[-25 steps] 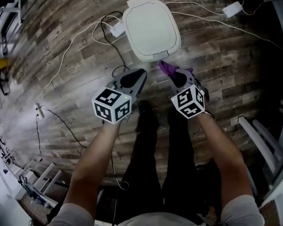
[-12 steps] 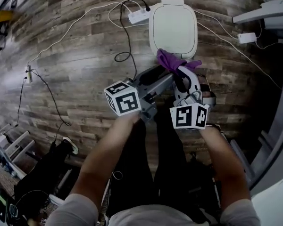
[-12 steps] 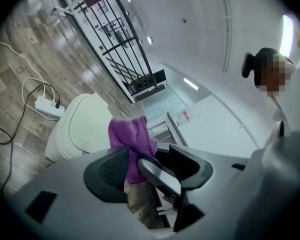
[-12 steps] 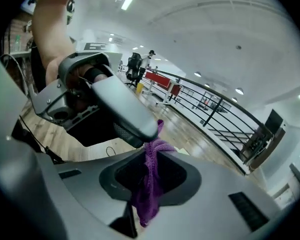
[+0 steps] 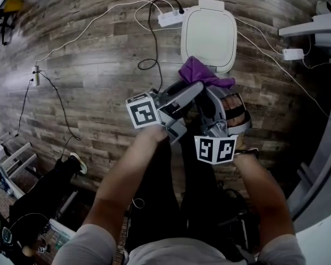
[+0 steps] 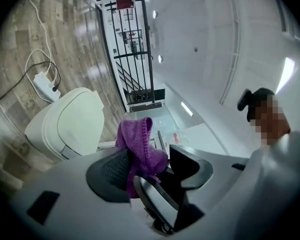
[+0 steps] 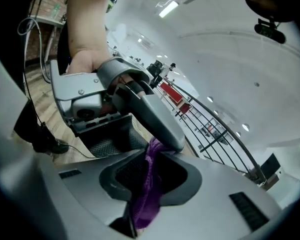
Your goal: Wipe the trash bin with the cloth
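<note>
the person stands on a wood plank floor [image 5: 88, 81] with both grippers brought together in front of the legs. the white bin [image 5: 208, 32] sits on the floor just past the grippers, lid down, with a white power strip [image 5: 170, 19] beside its far left corner and a black cable [image 5: 149, 65] looping over the boards to its left.

the purple cloth [image 5: 197, 70] is bunched up at the gripper tips. in the head view it overlaps the near edge of the bin; whether it touches the lid cannot be told.

the right gripper [image 5: 209, 90] is clenched on the cloth: in the right gripper view its fingers [image 7: 122, 176] pinch the purple fabric [image 7: 147, 199], which hangs down between the dark pads.

the left gripper [image 5: 187, 95] comes in from the left and crosses the right one. in the left gripper view its fingers [image 6: 107, 171] are spread apart, not clamped. the free end of the cloth [image 6: 139, 139] stands up between them, lying against the textured left pad, and one finger of the right gripper pokes into the same gap. the bin [image 6: 70, 126] shows beyond, to the left of the cloth, apart from it in this view.
</note>
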Demonstrator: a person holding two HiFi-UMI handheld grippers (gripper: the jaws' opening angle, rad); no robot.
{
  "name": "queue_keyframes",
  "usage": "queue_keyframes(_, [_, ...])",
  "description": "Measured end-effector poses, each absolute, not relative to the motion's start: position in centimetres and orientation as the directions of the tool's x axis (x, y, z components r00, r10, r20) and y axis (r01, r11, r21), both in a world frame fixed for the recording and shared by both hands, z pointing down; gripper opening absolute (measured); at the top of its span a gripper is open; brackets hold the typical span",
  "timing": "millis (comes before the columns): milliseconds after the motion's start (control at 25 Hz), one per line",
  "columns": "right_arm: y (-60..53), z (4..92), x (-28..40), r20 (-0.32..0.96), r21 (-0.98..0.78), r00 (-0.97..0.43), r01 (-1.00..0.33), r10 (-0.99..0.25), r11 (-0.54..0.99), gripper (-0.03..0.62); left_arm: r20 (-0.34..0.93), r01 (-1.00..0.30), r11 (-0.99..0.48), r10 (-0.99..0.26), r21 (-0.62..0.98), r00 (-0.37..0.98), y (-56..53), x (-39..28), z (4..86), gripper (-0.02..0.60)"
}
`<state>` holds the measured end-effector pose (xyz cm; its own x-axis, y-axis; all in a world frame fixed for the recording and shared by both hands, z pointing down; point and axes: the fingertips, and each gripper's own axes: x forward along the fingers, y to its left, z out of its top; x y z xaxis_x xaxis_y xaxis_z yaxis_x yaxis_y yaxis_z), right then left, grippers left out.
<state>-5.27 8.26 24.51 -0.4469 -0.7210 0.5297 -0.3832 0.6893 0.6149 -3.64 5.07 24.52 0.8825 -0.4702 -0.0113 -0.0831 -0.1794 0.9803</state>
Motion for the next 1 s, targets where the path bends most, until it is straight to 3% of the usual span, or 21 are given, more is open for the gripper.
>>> queue_keyframes(160, [9.3, 23.5, -6.2, 0.502, 0.65, -0.511, -0.309, -0.698, 0.694, 0.078, -0.118, 0.065, -0.127, -0.468, 0.99, 0.876, 5.1, -3.9, 23.6, 0.22])
queue_keyframes(280, [10.0, 23.0, -6.6, 0.494, 0.649, -0.553, -0.278, -0.67, 0.708, 0.078, -0.178, 0.156, -0.087, -0.471, 0.984, 0.864, 5.0, -4.3, 23.1, 0.151])
queue_keyframes(360, [10.5, 23.0, -6.8, 0.5, 0.629, -0.578, -0.27, -0.645, 0.729, 0.078, -0.176, 0.143, -0.107, -0.451, 0.984, 0.875, 5.0, -4.5, 23.0, 0.113])
queue_keyframes(480, [10.8, 23.0, -7.1, 0.511, 0.572, -0.608, -0.287, -0.608, 0.768, 0.082, -0.13, 0.059, -0.177, -0.422, 0.982, 0.897, 4.8, -5.0, 23.5, 0.098])
queue_keyframes(600, [10.9, 22.9, -7.5, 0.513, 0.495, -0.635, -0.331, -0.578, 0.803, 0.106, -0.063, -0.034, -0.184, -0.497, 0.982, 0.865, 3.2, -7.2, 25.1, 0.095])
queue_keyframes(720, [10.8, 23.9, -6.9, 0.553, 0.353, -0.634, -0.409, -0.54, 0.841, 0.11, 0.09, -0.257, -0.242, -0.539, 0.936, 0.838, 1.7, -10.3, 27.5, 0.095])
queue_keyframes(840, [8.9, 27.5, -4.9, 0.661, 0.184, -0.586, -0.48, -0.469, 0.858, 0.11, 0.269, -0.477, -0.379, -0.484, 0.793, 0.833, 0.5, -12.1, 30.3, 0.095])
queue_keyframes(1000, [5.2, 33.4, -2.5, 0.795, 0.034, -0.506, -0.512, -0.333, 0.858, 0.109, 0.411, -0.569, -0.498, -0.397, 0.655, 0.82, -0.8, -13.5, 34.3, 0.095])
